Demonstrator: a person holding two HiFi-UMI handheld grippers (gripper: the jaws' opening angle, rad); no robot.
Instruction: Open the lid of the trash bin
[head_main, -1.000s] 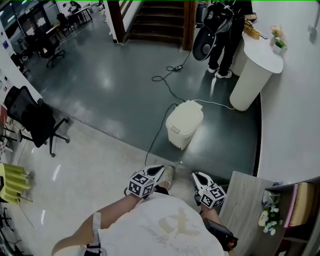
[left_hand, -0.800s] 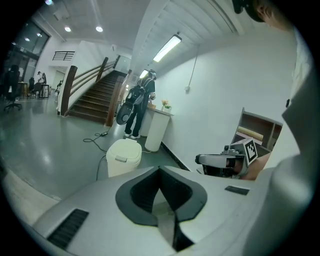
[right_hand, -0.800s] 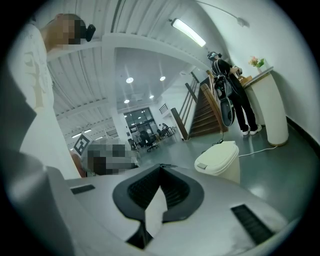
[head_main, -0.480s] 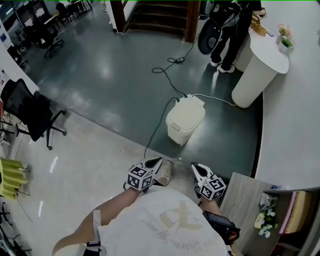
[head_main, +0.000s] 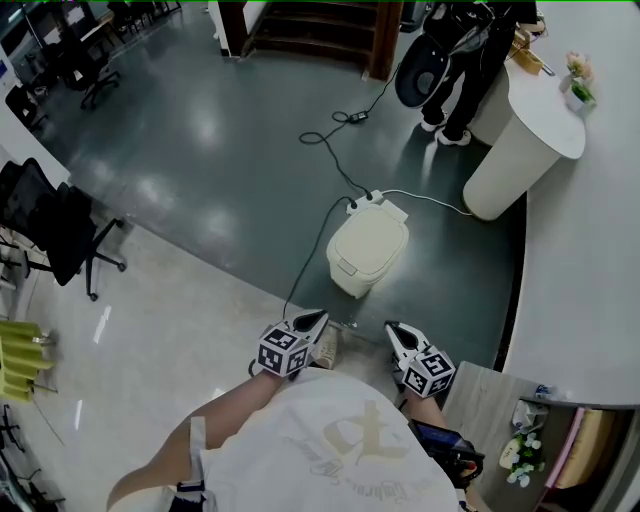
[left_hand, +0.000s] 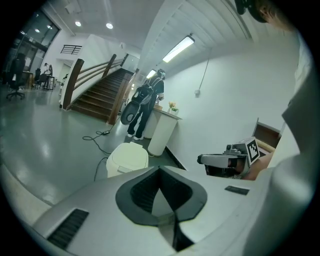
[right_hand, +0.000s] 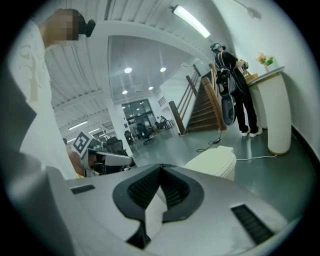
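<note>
A dark glossy floor (head_main: 200, 130) is seen across the upper and middle part of the head view, bordered at the lower left by paler tiles (head_main: 150, 330). A white rounded counter (head_main: 520, 150) is placed at the upper right, and a staircase (head_main: 310, 30) is cut off by the top edge. A person in dark clothes (head_main: 465, 60) is seen standing by the counter. A black office chair (head_main: 60, 230) is found at the left edge.

The cream trash bin (head_main: 367, 247) is set on the dark floor near the middle of the frame, its lid down. It is shown at centre left in the left gripper view (left_hand: 127, 159) and right of centre in the right gripper view (right_hand: 212, 162).

The left gripper (head_main: 315, 320) and right gripper (head_main: 395, 333) are held side by side at lower centre, below the bin and apart from it, both pointed toward it. In each gripper view the jaws are seen pressed together at the tips, with nothing caught between them.

A black cable (head_main: 330, 160) is trailed over the floor from the upper centre and past the bin's left side.
</note>
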